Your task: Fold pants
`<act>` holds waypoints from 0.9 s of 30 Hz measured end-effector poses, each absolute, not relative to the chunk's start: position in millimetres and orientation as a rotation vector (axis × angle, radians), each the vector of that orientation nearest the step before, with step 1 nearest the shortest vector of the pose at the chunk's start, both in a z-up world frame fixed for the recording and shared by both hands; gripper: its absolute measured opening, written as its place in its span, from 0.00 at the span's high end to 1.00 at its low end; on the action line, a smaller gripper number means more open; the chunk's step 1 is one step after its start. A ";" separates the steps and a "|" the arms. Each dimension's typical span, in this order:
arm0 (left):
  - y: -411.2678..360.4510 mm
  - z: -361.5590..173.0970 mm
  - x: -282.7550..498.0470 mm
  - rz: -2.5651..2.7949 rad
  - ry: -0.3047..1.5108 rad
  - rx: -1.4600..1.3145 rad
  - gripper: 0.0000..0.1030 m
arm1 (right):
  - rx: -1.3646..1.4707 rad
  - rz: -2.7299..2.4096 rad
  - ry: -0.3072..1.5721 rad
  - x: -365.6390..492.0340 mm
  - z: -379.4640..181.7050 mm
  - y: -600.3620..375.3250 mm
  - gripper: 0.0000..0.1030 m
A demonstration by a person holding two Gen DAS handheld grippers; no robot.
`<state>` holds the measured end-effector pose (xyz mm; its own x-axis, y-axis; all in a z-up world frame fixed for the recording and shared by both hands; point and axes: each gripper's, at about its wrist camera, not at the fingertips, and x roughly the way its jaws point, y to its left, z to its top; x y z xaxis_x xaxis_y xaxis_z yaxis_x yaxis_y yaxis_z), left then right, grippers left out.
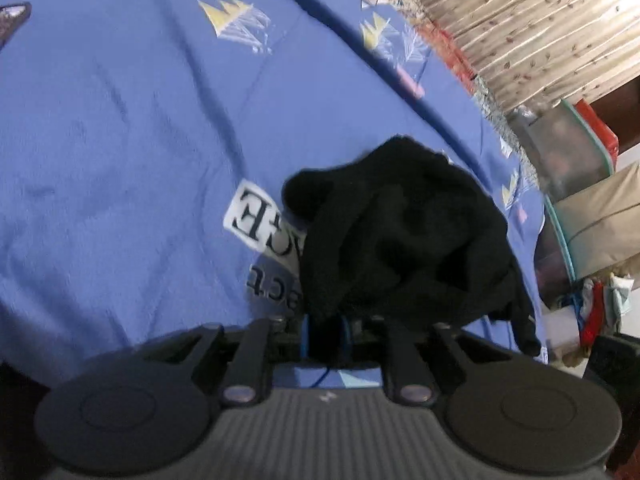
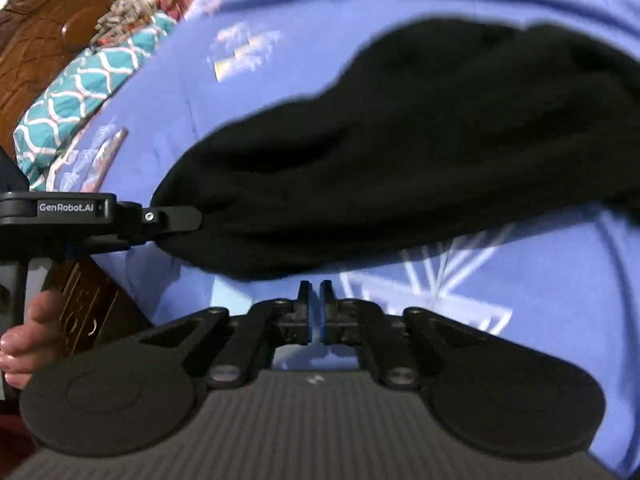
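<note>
The left gripper [image 1: 326, 330] is clamped on a bunch of black cloth: in its own view the fabric runs straight down between its closed fingers, and in the right wrist view the same gripper [image 2: 198, 220] comes in from the left edge with its tip buried in the end of the dark mass. The right gripper [image 2: 315, 292] has its fingers pressed nearly together with only a thin gap, and nothing shows between them; the cloth passes just beyond its tips, so it seems to hold nothing.

The pants [image 2: 400, 140] are a soft, black, fleecy bundle, lifted at the left end by the left gripper and sagging across toward the right, where the rest trails out of frame. Holding one end up like this probably serves to pull the garment out long, so that the legs can be laid flat before any fold; the folding itself looks not yet begun, as the cloth is bunched and rumpled. A hand [image 2: 24, 340] grips the left gripper's handle at the near left.

Under it all is a bed, covered by a blue sheet [image 1: 120, 120] printed with yellow and white sailboats and a white label with large letters [image 1: 256, 220] just beside the pants. Far left in the right wrist view lie a teal patterned cloth [image 2: 80, 96] and a carved wooden headboard [image 2: 60, 24]. At the far right of the left wrist view hangs a striped curtain [image 1: 540, 20].
</note>
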<state>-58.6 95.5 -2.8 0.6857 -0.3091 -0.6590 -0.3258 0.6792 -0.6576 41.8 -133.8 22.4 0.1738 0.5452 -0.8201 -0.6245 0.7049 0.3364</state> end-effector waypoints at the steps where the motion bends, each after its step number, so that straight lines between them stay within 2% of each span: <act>1: 96.8 -2.0 -58.0 0.006 0.836 -0.846 0.78 | -0.079 0.828 1.127 41.1 21.7 -133.5 0.92; 2: 97.8 1.9 -56.4 0.007 0.823 -0.835 0.70 | -0.078 0.828 1.119 40.0 24.9 -133.5 0.92; 3: 99.9 5.3 -54.3 0.018 0.817 -0.827 0.43 | -0.078 0.830 1.100 39.8 28.8 -132.8 0.90; 4: 104.2 2.8 -55.2 0.033 0.813 -0.828 0.22 | -0.075 0.834 1.089 37.6 30.7 -133.7 0.89; 5: 107.8 2.7 -53.1 0.048 0.802 -0.839 0.18 | -0.064 0.840 1.078 36.8 34.8 -133.7 0.87; 6: 109.3 2.3 -49.5 0.051 0.800 -0.854 0.18 | -0.052 0.842 1.068 37.9 38.0 -135.3 0.80; 9: 112.6 -6.9 -37.3 0.027 0.826 -0.915 0.20 | -0.001 0.825 1.012 42.6 48.0 -147.3 0.62; 12: 105.9 -12.1 -25.6 -0.022 0.841 -0.923 0.20 | 0.068 0.724 0.962 56.0 54.7 -173.9 0.61; 14: 98.3 -14.4 -19.6 -0.056 0.862 -0.912 0.29 | 0.120 0.631 0.952 64.9 53.1 -203.0 0.60; 16: 91.2 -18.2 -16.0 -0.084 0.884 -0.897 0.59 | 0.199 0.510 0.954 75.8 51.0 -232.4 0.59; 17: 88.2 -19.9 -15.4 -0.091 0.897 -0.889 0.68 | 0.237 0.464 0.954 79.6 49.3 -244.5 0.59; 18: 86.6 -21.7 -15.0 -0.089 0.907 -0.886 0.81 | 0.273 0.419 0.952 82.9 47.7 -256.6 0.56; 19: 87.2 -22.7 -16.7 -0.086 0.907 -0.893 0.83 | 0.312 0.364 0.945 87.2 45.8 -270.2 0.53; 21: 91.3 -20.0 -20.6 -0.083 0.890 -0.916 0.86 | 0.376 0.262 0.923 97.3 41.2 -302.2 0.37; 24: 99.9 -5.8 -32.8 -0.064 0.830 -0.921 0.87 | 0.449 0.089 0.908 121.0 27.3 -336.1 0.23; 27: 106.7 4.2 -42.8 -0.045 0.798 -0.939 0.87 | 0.615 -0.001 0.935 153.4 9.2 -368.6 0.18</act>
